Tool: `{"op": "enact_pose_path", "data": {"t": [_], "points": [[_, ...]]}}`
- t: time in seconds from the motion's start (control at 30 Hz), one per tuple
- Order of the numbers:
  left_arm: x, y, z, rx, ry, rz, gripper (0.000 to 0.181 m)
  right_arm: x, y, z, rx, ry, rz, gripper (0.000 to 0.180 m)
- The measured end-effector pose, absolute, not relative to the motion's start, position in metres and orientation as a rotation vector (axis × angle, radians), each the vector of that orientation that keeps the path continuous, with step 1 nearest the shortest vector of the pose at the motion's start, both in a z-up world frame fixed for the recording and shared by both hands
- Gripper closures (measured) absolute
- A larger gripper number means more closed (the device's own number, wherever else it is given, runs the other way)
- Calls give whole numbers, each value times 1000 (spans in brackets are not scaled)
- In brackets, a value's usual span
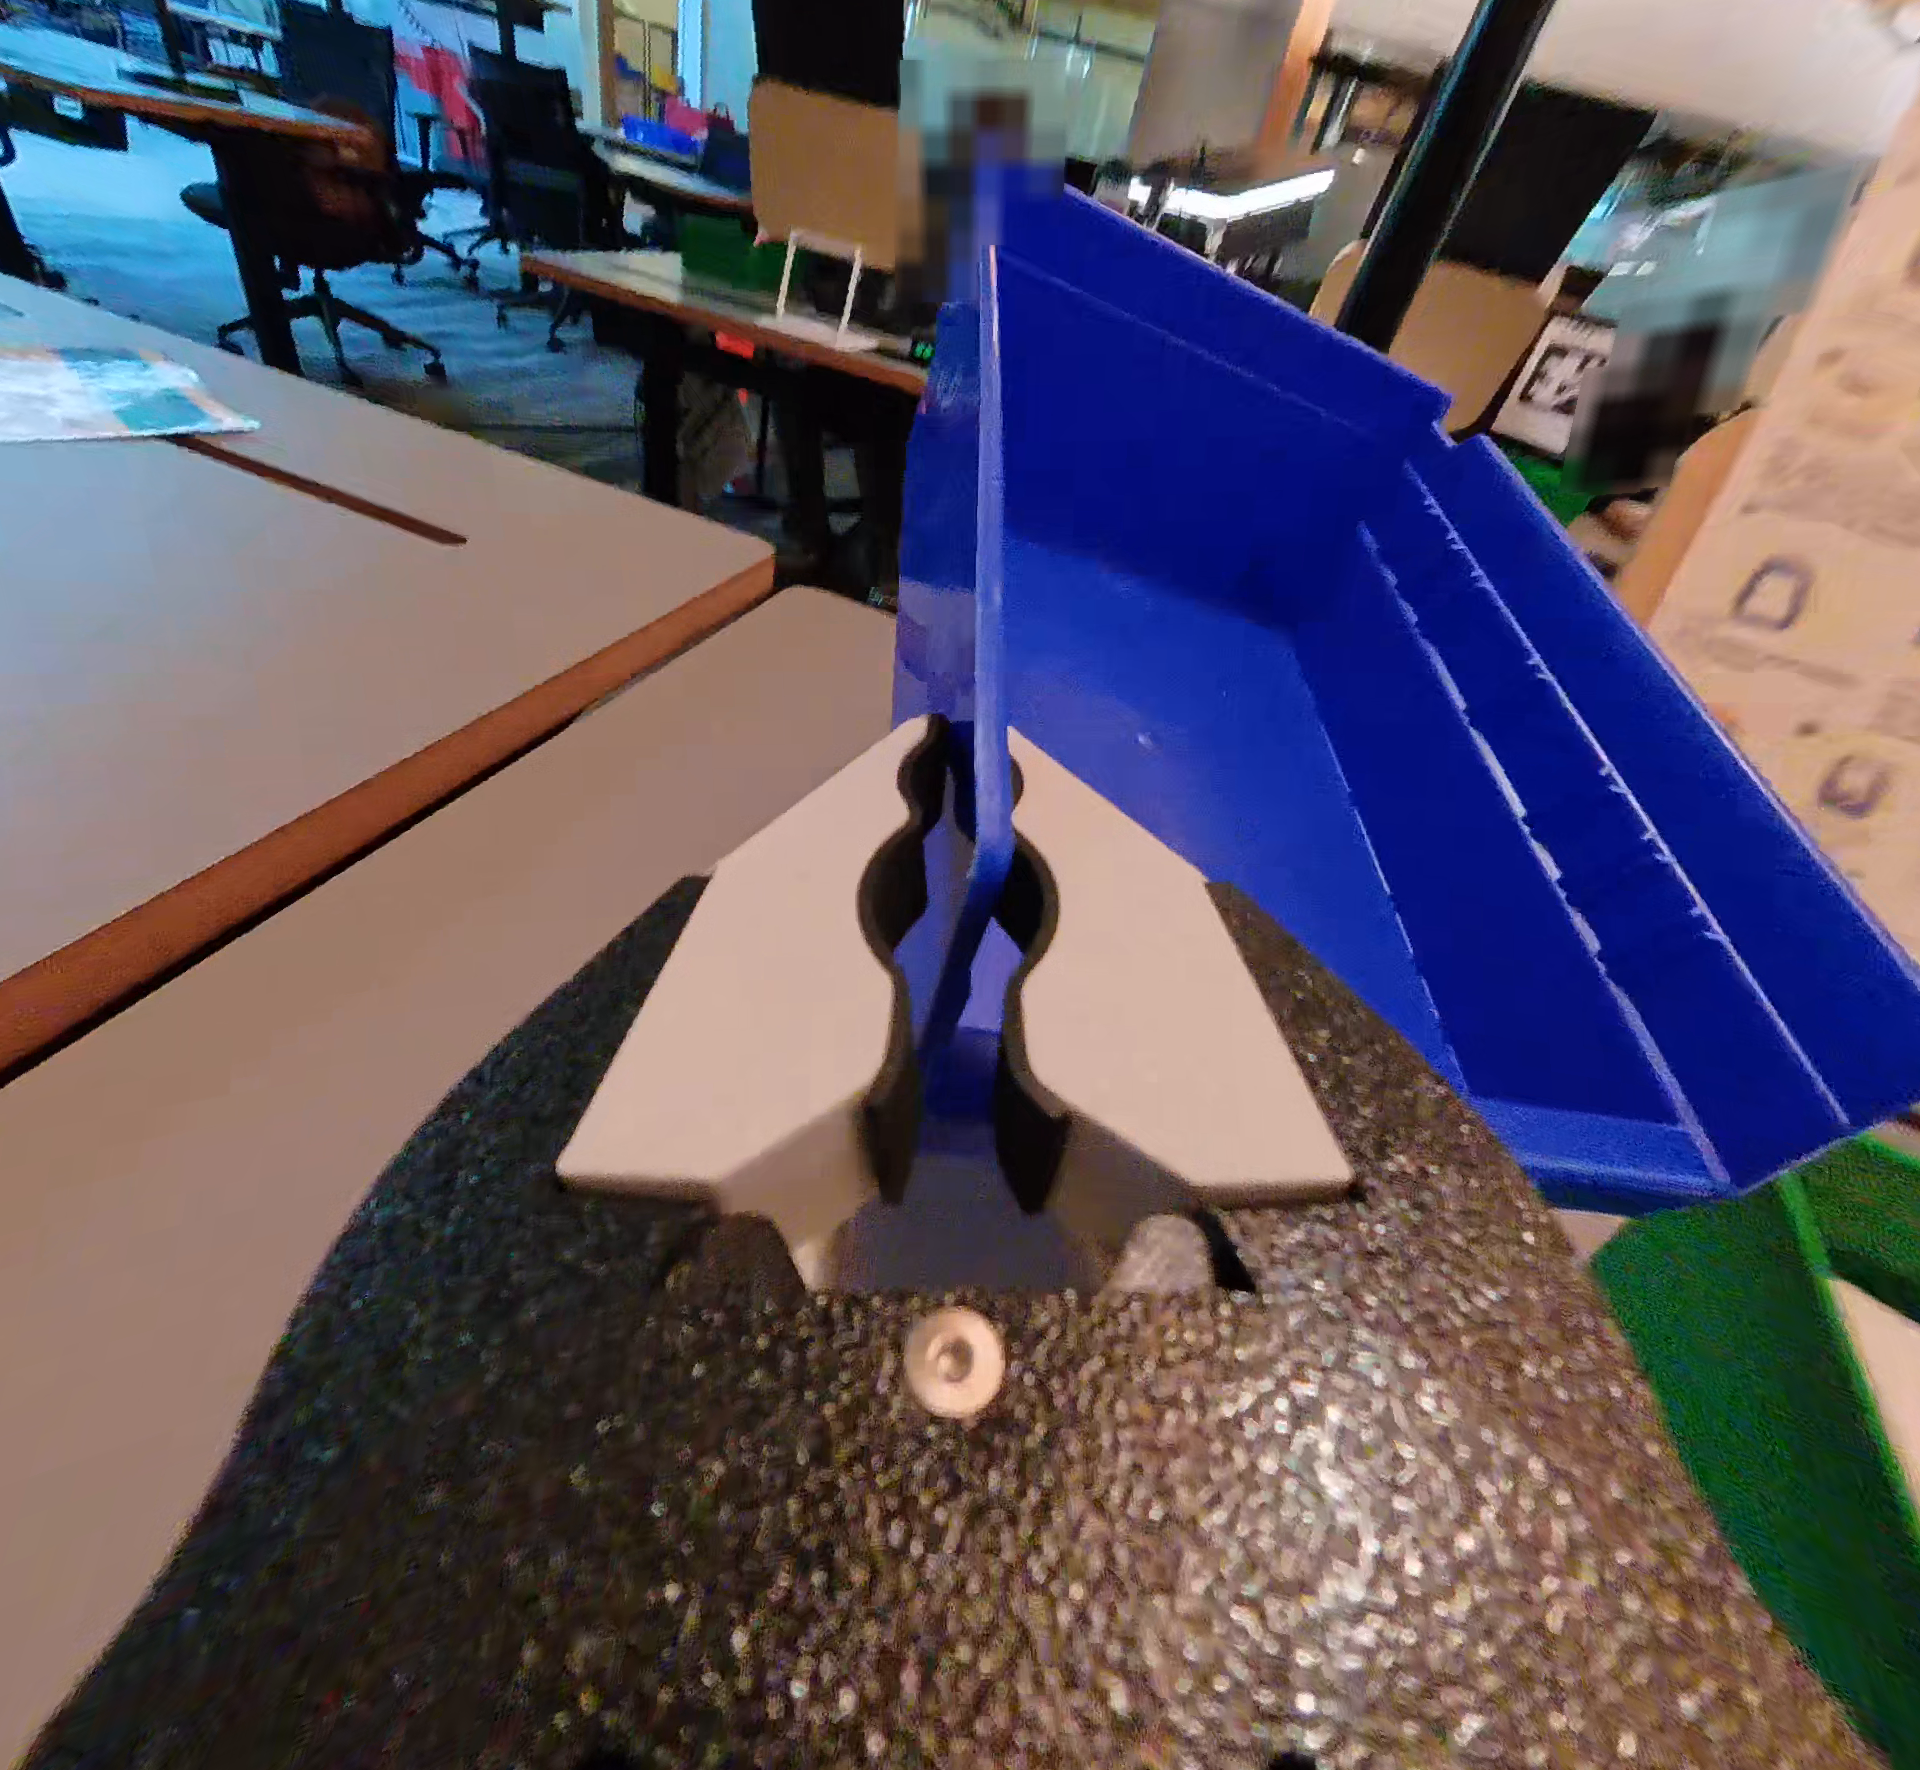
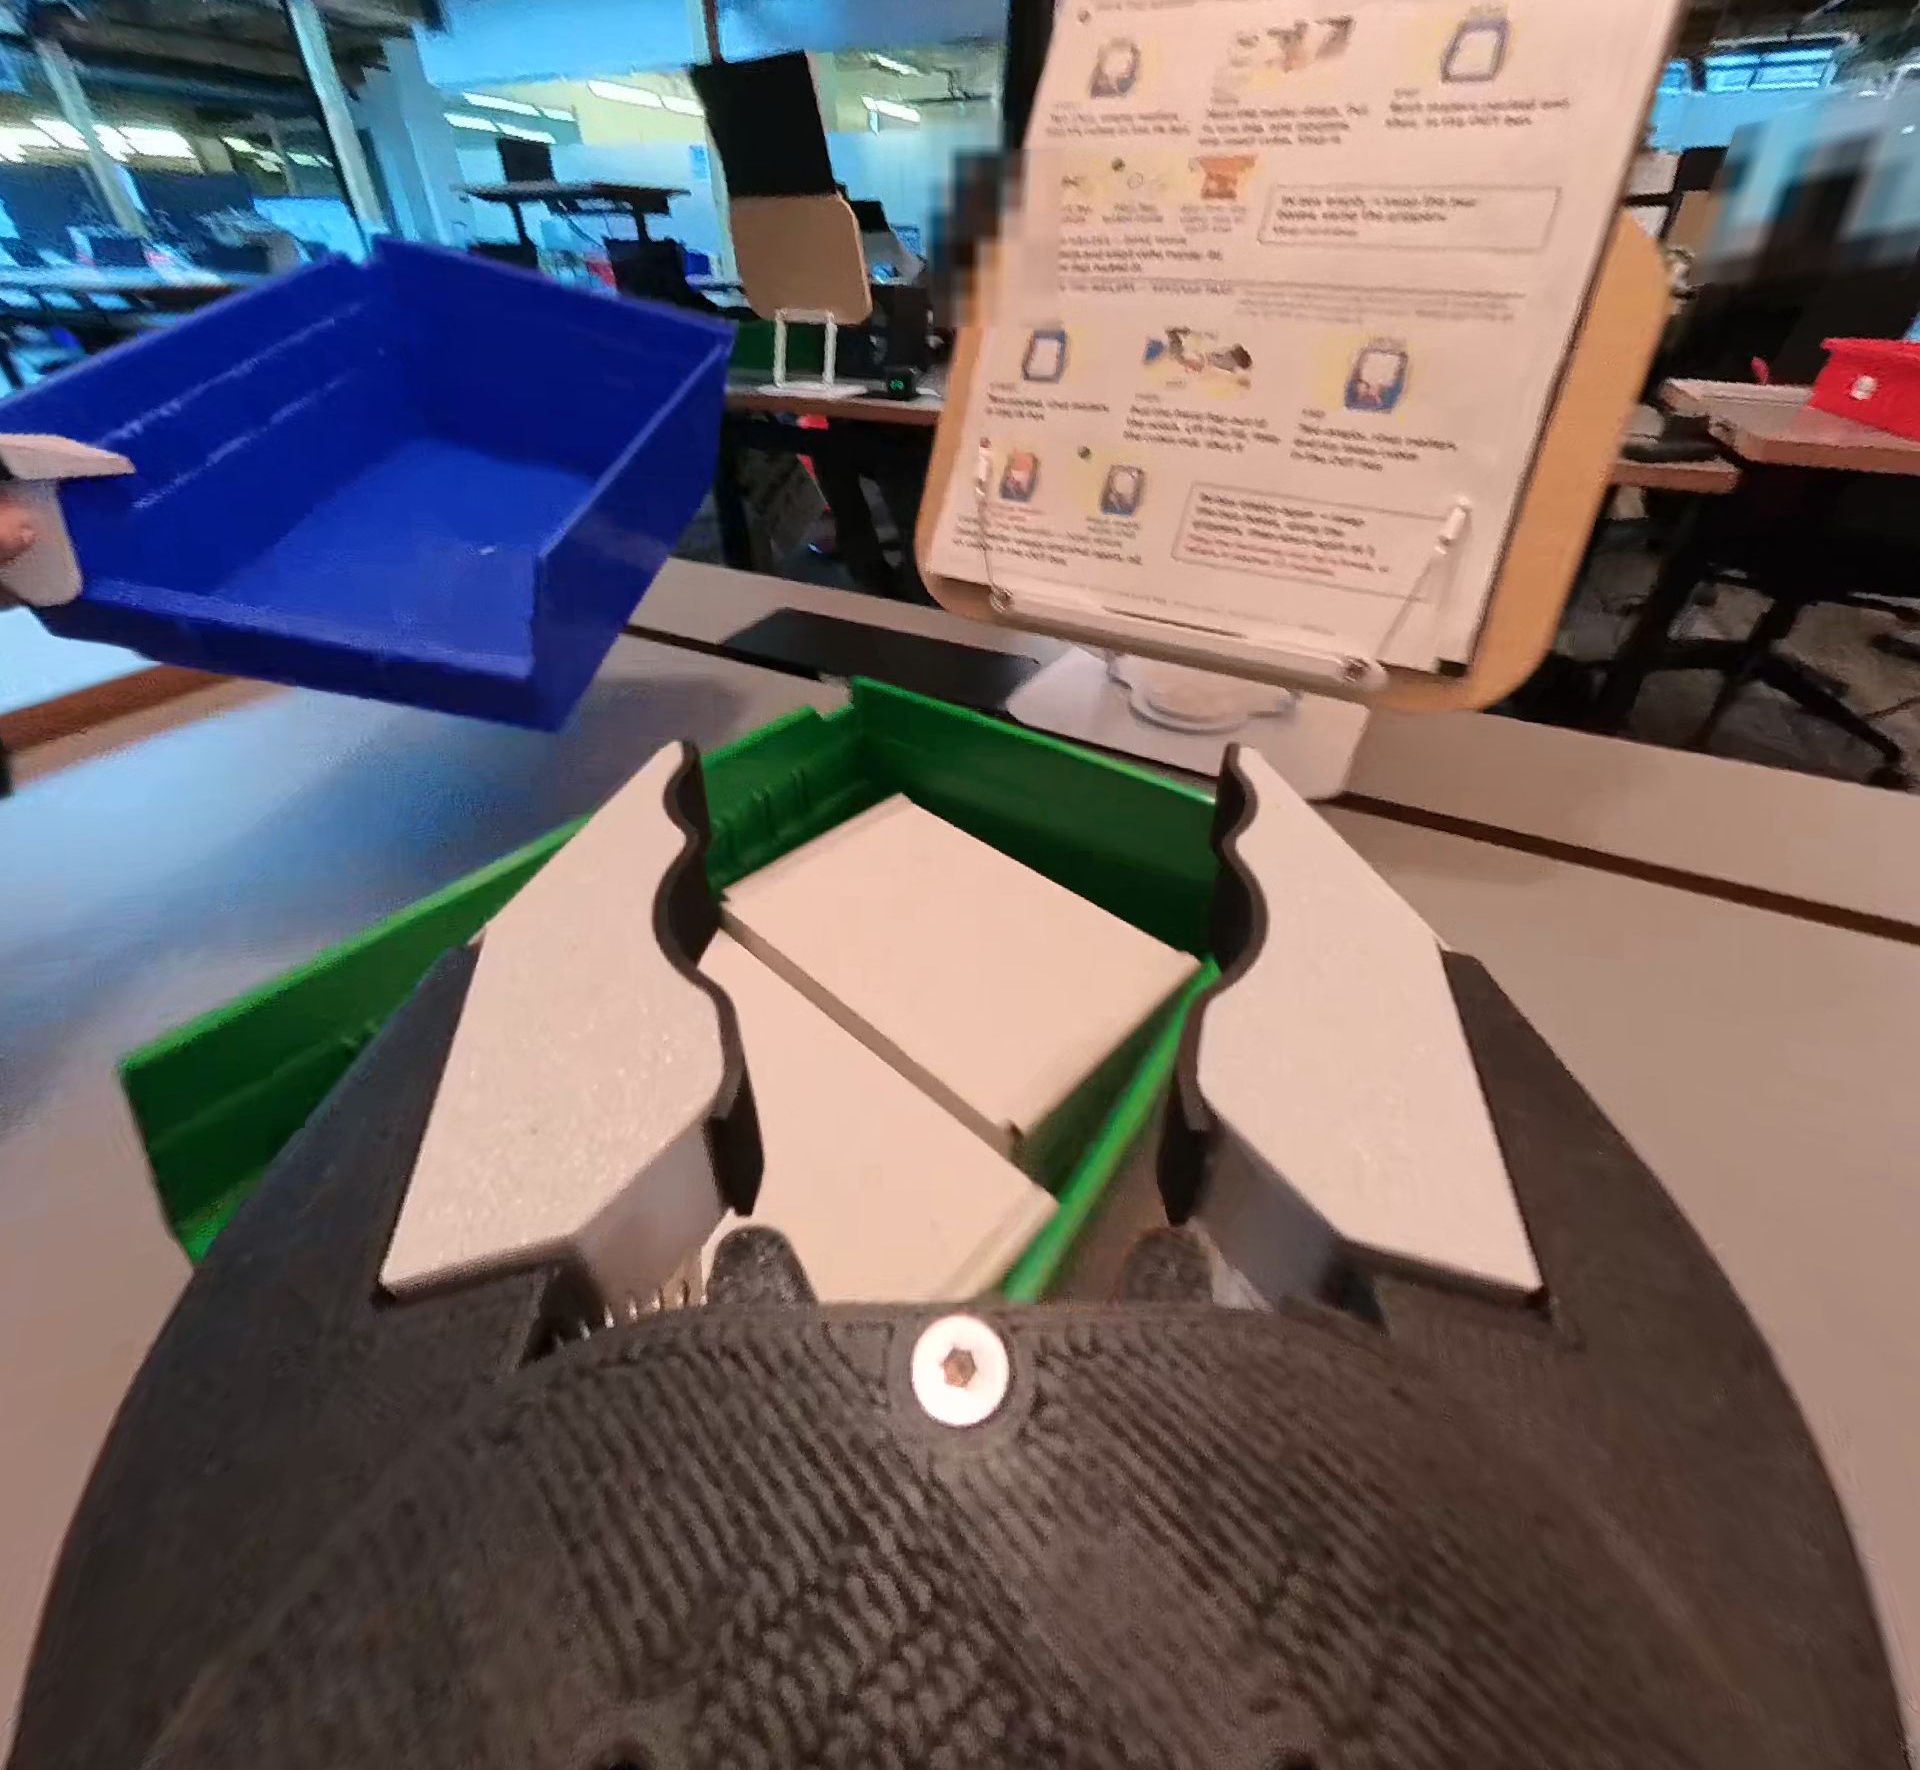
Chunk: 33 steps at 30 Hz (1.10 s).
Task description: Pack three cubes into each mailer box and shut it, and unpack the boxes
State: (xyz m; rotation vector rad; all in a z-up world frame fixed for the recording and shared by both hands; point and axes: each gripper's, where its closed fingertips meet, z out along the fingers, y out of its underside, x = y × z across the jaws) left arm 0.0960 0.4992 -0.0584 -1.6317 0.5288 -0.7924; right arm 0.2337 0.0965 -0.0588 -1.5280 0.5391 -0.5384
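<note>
Mailer boxes (image 2: 935,972) under spread right hand-held gripper (image 2: 961,879); left (image 1: 971,785) clamps blue bin (image 1: 1299,681).

Blue bin (image 2: 395,494): one. Green bin (image 2: 997,775): one. White mailer boxes (image 2: 956,951): two.

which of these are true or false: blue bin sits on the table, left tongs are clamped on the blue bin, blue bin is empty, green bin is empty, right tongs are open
1. The blue bin sits on the table. False: it is held up in the air.
2. The left tongs are clamped on the blue bin's wall. True.
3. The blue bin is empty. True.
4. The green bin is empty. False: two white mailer boxes lie in it.
5. The right tongs are open. True, above the green bin and gripping nothing.
</note>
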Motion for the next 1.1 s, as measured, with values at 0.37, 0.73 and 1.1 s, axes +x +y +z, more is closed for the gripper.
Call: {"op": "enact_pose_path", "data": {"t": [0.37, 0.73, 1.1], "points": [[123, 306, 72, -1184, 561, -1105, 178, 221, 154, 8, -1343, 456, -456, 84], [164, 152, 60, -890, 726, -1184, 172, 289, 10, 26, -989, 720, -723, 175], [173, 151, -14, -1005, 1215, -1092, 106, 369, -142, 8, -962, 908, -913, 176]]}}
